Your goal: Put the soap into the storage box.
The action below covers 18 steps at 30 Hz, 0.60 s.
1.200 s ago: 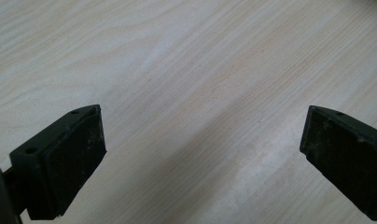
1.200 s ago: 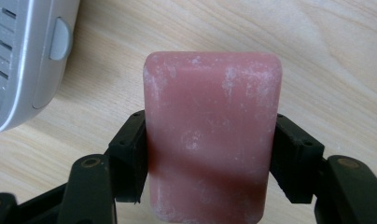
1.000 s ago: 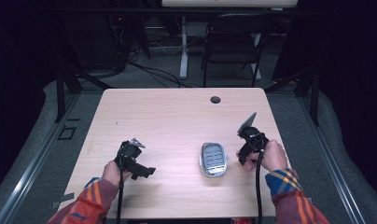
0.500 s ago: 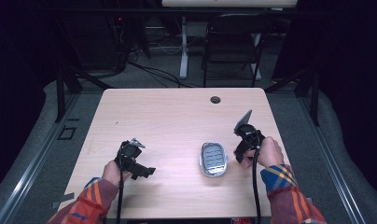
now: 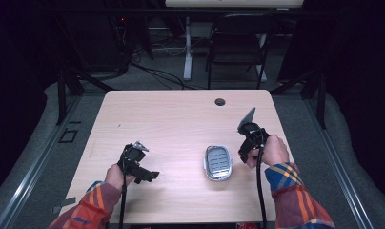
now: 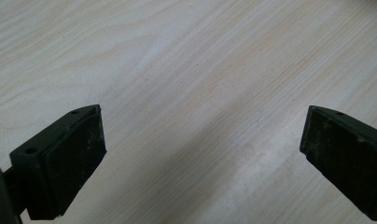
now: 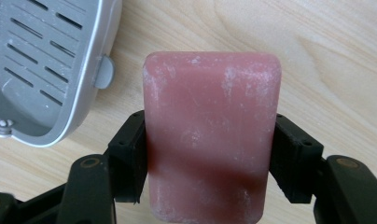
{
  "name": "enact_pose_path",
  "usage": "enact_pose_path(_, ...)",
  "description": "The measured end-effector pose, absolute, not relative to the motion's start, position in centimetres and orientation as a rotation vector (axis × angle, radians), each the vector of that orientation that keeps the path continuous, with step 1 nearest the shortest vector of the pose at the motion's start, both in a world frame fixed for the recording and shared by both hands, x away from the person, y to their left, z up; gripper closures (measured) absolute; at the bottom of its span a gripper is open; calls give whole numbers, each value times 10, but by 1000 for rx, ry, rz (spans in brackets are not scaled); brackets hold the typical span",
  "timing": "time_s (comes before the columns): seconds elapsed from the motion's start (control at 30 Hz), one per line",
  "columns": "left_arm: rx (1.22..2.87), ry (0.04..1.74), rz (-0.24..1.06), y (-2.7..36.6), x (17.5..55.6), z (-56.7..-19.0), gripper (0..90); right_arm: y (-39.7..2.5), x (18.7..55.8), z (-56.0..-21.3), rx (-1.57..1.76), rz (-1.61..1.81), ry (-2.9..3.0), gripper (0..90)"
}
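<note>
Pale wood worktop [image 5: 171, 124], dark room behind. Item: grey slotted soap dish [image 5: 217, 162], landmark. Right gripper [image 7: 207, 154], just right of dish, jaws clamped on pink soap bar [image 7: 210, 130], clear of the rim. Left gripper [image 6: 200, 158], well left of dish, jaws apart, empty. Handling, judged: centre bar over slots, lower flat, then release.

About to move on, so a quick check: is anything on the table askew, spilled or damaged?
Nothing stands out. The right claw holds the pink soap bar squarely between its jaws, whitish scuffs on it but no breaks. The grey slotted soap dish lies flat on the table. The left claw is open over bare wood.
</note>
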State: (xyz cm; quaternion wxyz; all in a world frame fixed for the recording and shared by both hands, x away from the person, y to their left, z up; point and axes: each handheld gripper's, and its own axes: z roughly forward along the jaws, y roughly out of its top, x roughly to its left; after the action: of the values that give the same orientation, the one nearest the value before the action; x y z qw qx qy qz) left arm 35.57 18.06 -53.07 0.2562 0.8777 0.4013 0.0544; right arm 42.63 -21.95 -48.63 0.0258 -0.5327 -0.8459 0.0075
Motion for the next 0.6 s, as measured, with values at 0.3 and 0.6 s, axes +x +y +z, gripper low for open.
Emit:
enact_pose_path(0.3, 2386, 1086, 147, 180, 356, -531, 1, -215, 428, -475, -1642, 16, -2627, 373)
enact_pose_path(0.6, 2387, 1089, 149, 179, 356, -531, 1, -206, 428, -469, -1641, -5, -2637, 374)
